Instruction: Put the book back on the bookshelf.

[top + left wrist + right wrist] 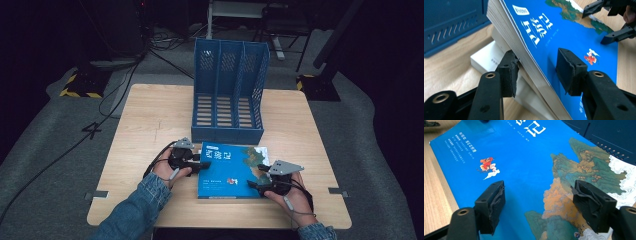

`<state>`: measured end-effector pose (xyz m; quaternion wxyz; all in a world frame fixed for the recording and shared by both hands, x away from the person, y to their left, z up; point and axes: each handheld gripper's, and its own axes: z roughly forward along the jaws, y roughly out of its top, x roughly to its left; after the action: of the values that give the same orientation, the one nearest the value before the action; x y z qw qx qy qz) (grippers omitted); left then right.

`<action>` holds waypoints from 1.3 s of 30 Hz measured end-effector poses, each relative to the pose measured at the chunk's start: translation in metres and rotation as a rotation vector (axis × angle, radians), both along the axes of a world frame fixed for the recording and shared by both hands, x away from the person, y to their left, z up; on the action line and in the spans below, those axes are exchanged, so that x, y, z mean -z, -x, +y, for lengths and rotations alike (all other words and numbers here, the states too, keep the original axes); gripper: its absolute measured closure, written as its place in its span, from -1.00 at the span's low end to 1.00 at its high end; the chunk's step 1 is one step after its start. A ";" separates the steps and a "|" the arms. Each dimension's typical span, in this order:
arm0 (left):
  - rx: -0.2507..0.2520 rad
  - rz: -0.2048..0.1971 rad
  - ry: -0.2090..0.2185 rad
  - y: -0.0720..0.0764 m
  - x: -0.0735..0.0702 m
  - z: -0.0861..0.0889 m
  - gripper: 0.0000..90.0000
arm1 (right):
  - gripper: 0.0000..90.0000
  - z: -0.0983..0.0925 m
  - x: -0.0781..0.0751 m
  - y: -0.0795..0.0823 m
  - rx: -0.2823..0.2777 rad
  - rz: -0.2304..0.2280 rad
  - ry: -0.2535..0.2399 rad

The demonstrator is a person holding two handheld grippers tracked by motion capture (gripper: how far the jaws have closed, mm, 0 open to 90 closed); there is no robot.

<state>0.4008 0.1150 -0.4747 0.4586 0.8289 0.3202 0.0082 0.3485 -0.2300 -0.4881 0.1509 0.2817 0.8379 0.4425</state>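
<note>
The blue book [231,171] lies on the wooden surface [145,130] between the two tools, on top of a white book [489,57] that peeks out underneath. Just beyond both tools stands the blue three-slot file rack [228,92], its open front facing the person, which suggests the book is meant to go upright into one of the slots.

The left tool [196,166] sits at the book's near-left edge. In the left gripper view its jaws stand open, one pad below the page block and the other above the cover, so the raised edge runs between them without being pinched yet. The edge is tilted up off the white book, probably so that the lower jaw can slide under it and separate the top book from the one below.

The right tool [261,181] is at the opposite edge, over the painted landscape part of the cover. Its jaws are spread wide in the right gripper view and hold nothing; it looks placed to steady the book or press it down while the left tool takes its grip.
</note>
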 end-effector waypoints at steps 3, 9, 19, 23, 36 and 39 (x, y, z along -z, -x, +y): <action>0.010 -0.029 -0.006 0.000 -0.001 -0.003 0.14 | -0.41 0.000 0.000 0.000 0.002 -0.002 -0.001; -0.021 0.015 0.045 -0.013 0.017 -0.003 -0.11 | -0.25 0.002 -0.011 0.004 0.027 0.018 0.041; -0.008 0.060 0.151 -0.009 0.013 0.006 0.29 | -0.44 0.025 -0.022 0.018 -0.056 0.020 -0.007; 0.020 -0.035 0.117 0.002 0.001 0.000 0.45 | -0.44 0.050 -0.014 0.027 -0.137 0.032 0.031; -0.020 0.029 0.087 0.014 -0.032 -0.011 0.68 | -0.55 0.075 -0.018 0.042 -0.191 -0.063 0.096; -0.029 0.045 0.079 0.014 -0.041 -0.015 0.69 | -0.59 0.080 -0.018 0.045 -0.188 -0.102 0.117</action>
<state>0.3867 0.1003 -0.4335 0.4834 0.8054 0.3427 -0.0164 0.3039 -0.1501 -0.4697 0.1672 0.1695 0.8762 0.4189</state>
